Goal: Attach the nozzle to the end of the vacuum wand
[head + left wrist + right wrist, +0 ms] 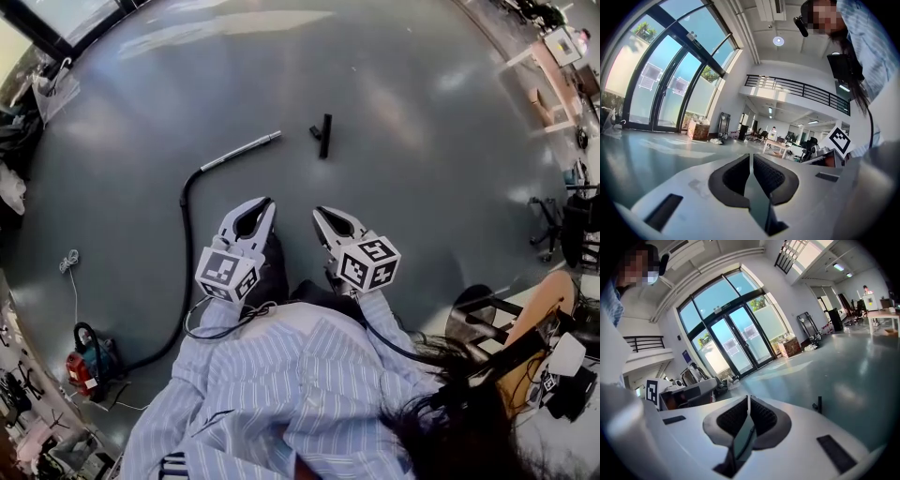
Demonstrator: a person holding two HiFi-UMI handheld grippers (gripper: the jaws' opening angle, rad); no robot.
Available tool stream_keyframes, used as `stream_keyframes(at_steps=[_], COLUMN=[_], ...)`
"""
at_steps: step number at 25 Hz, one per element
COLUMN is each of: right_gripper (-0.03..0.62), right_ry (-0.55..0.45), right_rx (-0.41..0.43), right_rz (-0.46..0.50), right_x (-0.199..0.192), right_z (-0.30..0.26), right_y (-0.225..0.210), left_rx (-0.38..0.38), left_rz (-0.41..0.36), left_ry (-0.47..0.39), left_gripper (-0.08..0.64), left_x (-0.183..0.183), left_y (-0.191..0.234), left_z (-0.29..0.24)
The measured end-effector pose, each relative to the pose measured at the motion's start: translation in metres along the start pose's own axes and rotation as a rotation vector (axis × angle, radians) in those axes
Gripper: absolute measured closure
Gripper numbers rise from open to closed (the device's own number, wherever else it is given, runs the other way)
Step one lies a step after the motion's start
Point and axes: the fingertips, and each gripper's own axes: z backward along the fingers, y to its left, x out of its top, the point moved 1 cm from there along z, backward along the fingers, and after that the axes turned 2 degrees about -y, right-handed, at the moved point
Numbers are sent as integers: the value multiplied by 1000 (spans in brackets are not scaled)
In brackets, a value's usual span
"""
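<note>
Two closed, empty grippers held over vacuum parts lying on a grey floor [422, 187].

In the head view, the left gripper [266, 202] and right gripper [319, 212] sit side by side at centre frame, each with its jaws pressed together and nothing between them. The black nozzle [323, 135] lies on the floor in the upper middle, apart from both grippers. The silver vacuum wand [242, 150] lies near it, to its left, and its black hose [185, 281] curves down to a red vacuum [82, 367] at lower left. The person's striped shirt [281, 375] fills the bottom.
</note>
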Motion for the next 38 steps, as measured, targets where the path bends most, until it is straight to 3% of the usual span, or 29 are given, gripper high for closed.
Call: stream_keyframes(at_steps=[6,11,18,26,31,38], right_gripper=[571,571,571,571,569,569], right_ry=[7,13,37,112,158,216], right_rx=[2,-41,-100,-20,26,-52], right_rz=[-30,-44,-102,-79,-7,-19], right_x=[50,80,98,133,147,121], right_z=[-91,-124,-127,-148,-158,-184], right_y=[-3,-28,-97,-167,-220,-289], left_rx=[-36,-61,-53,34,63,60], left_rz=[-2,4,52,128,115,84], left_ry=[72,126,180,208,237,346], left_gripper=[552,552,552,552,552,551], left_x=[16,16,5,6,-9,-52], left_y=[93,138,150,161,166,200], left_z=[-41,-80,-136,-202,-250,-287])
